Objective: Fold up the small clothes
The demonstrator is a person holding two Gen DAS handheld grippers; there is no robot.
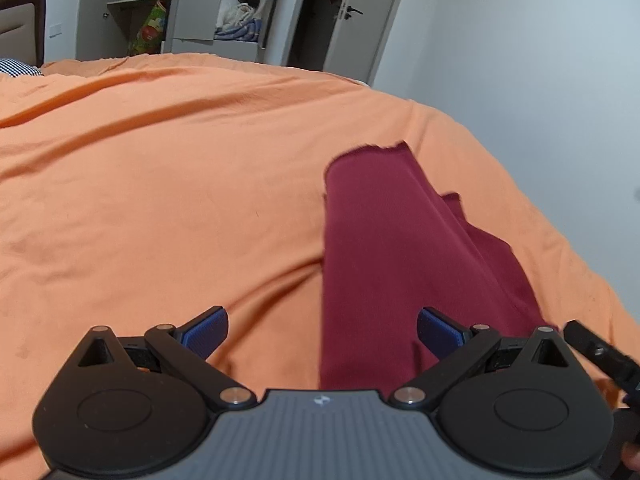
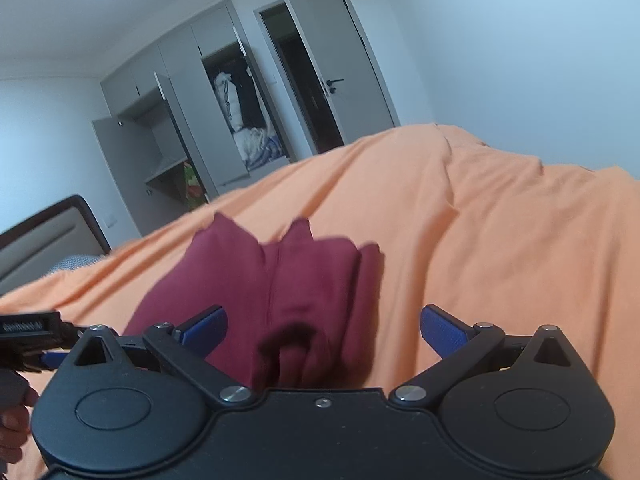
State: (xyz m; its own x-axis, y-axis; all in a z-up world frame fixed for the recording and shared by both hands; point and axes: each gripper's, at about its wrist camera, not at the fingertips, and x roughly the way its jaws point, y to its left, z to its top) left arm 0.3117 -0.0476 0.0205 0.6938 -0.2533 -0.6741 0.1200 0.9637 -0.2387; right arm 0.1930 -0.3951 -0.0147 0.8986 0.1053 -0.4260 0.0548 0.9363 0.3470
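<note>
Nearest us, our left gripper (image 1: 322, 334) has its blue-padded fingers spread wide with nothing between them, and our right gripper (image 2: 323, 332) stands just as wide and just as empty. In each view the other tool pokes in at the edge, beside a bit of a hand (image 2: 14, 420).

Just beyond the fingers lies the dark red knit garment (image 1: 384, 248), resting on the orange cotton bedspread (image 1: 160, 184). We judge it part-folded: in the left wrist view it is doubled lengthwise into a long narrow band, a second layer peeking out along its right edge. The near end bunches up in the right wrist view — blur leaves us unsure how neat the layers sit. A crosswise fold still looks due.

Farther off stands the grey wardrobe (image 2: 188, 92) with doors open, then the grey room door (image 2: 344, 64).

Writing: a small white emblem on the left gripper's body, and pale lettering on the tool at the right view's edge — too blurred to read.
</note>
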